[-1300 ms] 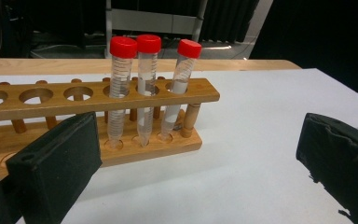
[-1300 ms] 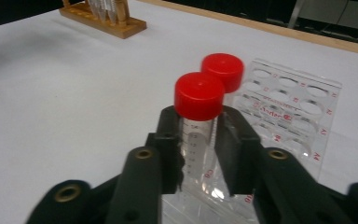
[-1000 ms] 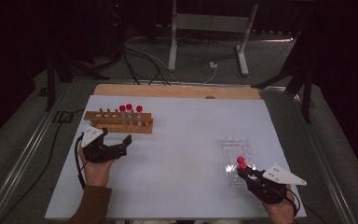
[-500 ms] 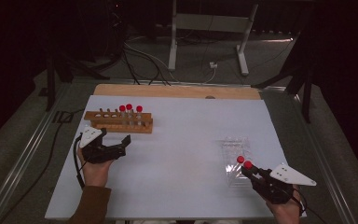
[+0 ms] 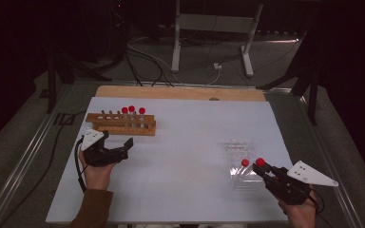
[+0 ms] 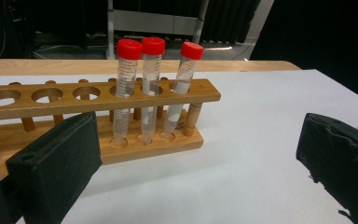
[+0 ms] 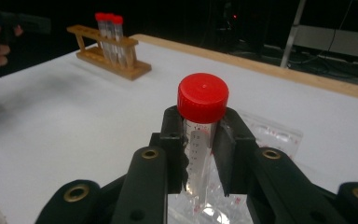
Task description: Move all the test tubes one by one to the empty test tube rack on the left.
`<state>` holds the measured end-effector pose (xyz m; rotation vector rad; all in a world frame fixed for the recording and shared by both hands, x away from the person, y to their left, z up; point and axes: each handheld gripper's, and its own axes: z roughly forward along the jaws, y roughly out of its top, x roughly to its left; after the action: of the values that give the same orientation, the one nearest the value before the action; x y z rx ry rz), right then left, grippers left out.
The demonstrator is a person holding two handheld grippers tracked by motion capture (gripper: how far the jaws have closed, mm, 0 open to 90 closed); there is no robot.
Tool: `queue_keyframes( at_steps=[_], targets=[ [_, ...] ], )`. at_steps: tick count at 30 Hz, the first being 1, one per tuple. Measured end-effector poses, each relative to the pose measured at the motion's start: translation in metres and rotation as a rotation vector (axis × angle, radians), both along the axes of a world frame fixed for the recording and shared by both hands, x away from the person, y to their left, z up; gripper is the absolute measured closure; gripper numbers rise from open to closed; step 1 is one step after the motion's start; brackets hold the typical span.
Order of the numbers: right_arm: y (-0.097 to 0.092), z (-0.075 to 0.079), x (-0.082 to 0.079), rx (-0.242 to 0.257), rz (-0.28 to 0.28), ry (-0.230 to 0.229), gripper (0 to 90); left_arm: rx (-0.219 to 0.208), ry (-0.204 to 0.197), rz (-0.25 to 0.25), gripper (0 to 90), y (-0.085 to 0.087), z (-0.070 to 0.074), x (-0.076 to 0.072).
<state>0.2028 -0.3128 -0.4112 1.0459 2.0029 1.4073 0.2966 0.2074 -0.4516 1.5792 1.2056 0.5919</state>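
Observation:
A wooden tube rack (image 5: 121,124) (image 6: 98,98) (image 7: 107,53) stands at the table's left with three red-capped tubes (image 5: 132,115) (image 6: 151,88) upright in it. My left gripper (image 5: 116,151) (image 6: 191,168) rests just in front of the rack, open, with nothing between its jaws. At the right, a clear plastic rack (image 5: 242,161) (image 7: 275,135) holds one red-capped tube (image 5: 244,163). My right gripper (image 5: 265,172) (image 7: 201,149) is shut on another red-capped tube (image 5: 260,162) (image 7: 202,121), held upright above the clear rack.
A white sheet (image 5: 190,142) covers the table, with a wooden board edge (image 5: 180,93) along its far side. Stand legs and cables (image 5: 209,52) lie on the floor beyond. A cable (image 5: 78,166) trails from the left gripper.
My right gripper has risen with the red-capped tube, lifting it up out of the clear rack. The left gripper has stayed in place.

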Motion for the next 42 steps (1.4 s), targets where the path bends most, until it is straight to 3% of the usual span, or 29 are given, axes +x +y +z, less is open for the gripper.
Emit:
queue_keyframes(
  at_steps=[6,15,33,42],
  targets=[
    [0.003,0.013,0.000,-0.002,0.024,-0.012,74.6,0.003,0.000,-0.011,0.7,-0.003,0.001,-0.001],
    [0.017,0.019,0.011,-0.008,0.059,-0.017,74.6,0.013,-0.022,-0.054,0.7,-0.019,0.008,-0.004],
    [0.064,0.022,0.056,-0.012,0.130,0.016,74.6,0.062,-0.091,-0.261,0.8,-0.094,0.022,-0.013],
    [0.082,0.022,0.070,-0.015,0.159,0.031,74.6,0.078,-0.094,-0.337,0.8,-0.131,0.020,-0.014]
  ],
)
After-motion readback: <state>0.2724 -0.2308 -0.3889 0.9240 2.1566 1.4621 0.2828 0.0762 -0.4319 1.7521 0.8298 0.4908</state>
